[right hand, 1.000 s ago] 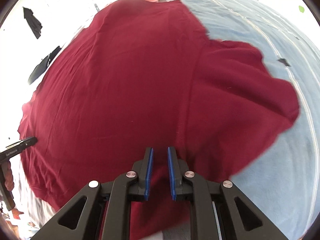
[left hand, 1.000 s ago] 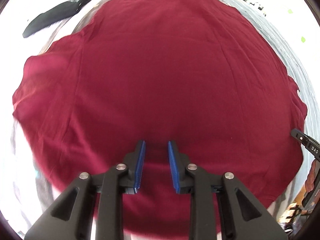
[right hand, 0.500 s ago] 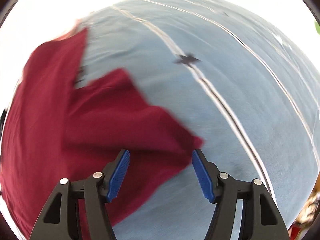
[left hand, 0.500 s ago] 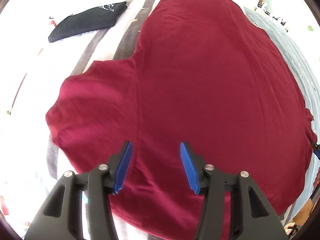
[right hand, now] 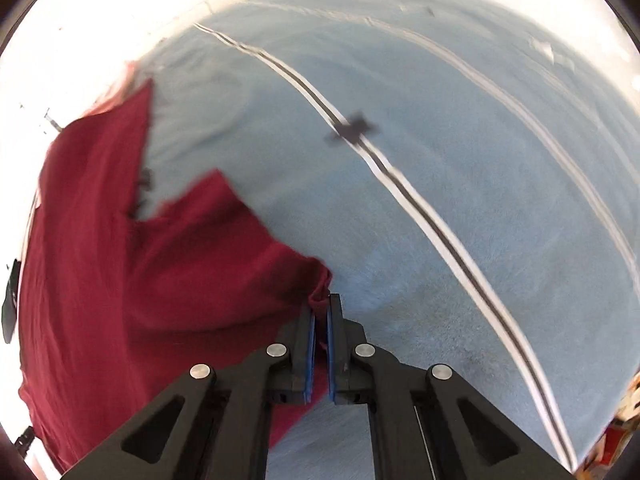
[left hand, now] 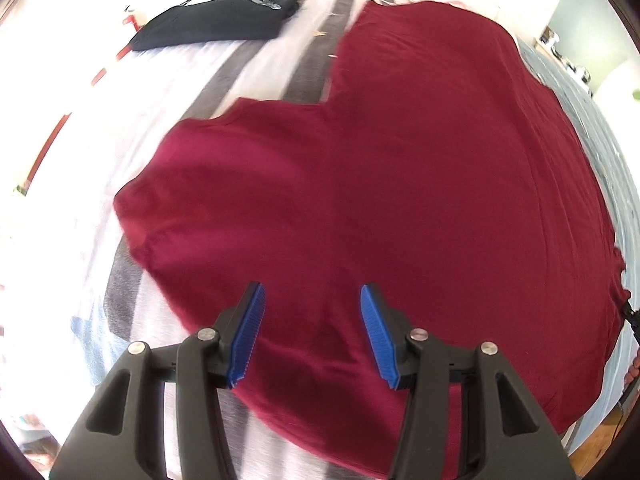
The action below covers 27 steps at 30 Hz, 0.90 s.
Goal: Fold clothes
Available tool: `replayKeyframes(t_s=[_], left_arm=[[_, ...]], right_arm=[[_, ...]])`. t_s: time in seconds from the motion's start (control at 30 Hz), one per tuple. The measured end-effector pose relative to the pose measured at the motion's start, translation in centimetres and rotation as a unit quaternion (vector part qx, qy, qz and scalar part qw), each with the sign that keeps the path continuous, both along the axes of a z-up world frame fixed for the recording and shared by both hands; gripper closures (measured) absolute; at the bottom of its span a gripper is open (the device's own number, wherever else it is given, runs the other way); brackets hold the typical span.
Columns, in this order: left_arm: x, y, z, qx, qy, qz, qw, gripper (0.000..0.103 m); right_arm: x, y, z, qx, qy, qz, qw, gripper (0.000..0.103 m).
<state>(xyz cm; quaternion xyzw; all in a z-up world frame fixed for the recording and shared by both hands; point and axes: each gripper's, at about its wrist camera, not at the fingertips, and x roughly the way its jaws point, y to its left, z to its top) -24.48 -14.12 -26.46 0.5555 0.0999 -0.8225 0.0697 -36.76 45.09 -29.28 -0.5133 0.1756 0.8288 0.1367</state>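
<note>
Maroon fabric: one T-shirt [left hand: 400, 184] is lying spread across the centre of the left wrist view, on one striped bedcover [left hand: 264, 68]; one folded black garment [left hand: 216, 24] is resting at upper left. The left gripper [left hand: 312, 332] is hovering over the shirt's lower edge, fingers apart and gripping nothing. In the right wrist view the right gripper [right hand: 320, 320] is pinching one sleeve tip at lower centre. A second earlier both grippers were nearly closed over the shirt's body.
</note>
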Motion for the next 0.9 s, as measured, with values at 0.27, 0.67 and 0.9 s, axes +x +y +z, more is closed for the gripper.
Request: replayKeyframes(t_s=[0.27,0.67,0.9], left_arm=[[3.0,-9.4,1.5,0.05,0.015,0.014,0.9986,0.056],[6.0,-21.1,2.3,0.091,0.024,-0.03,0.9951,0.056],[4.6,-20.0,-0.1,0.119,0.019,-0.071,0.9902,0.056]], right_arm=[[1.3,-18.0,12.4,0.07,0.11,0.12,0.984,0.099],[4.4,-57.6,5.3,-0.083,0.061,0.347,0.932,0.094],[8.1,-59.2,1.7,-0.11,0.032,0.357,0.927,0.083]])
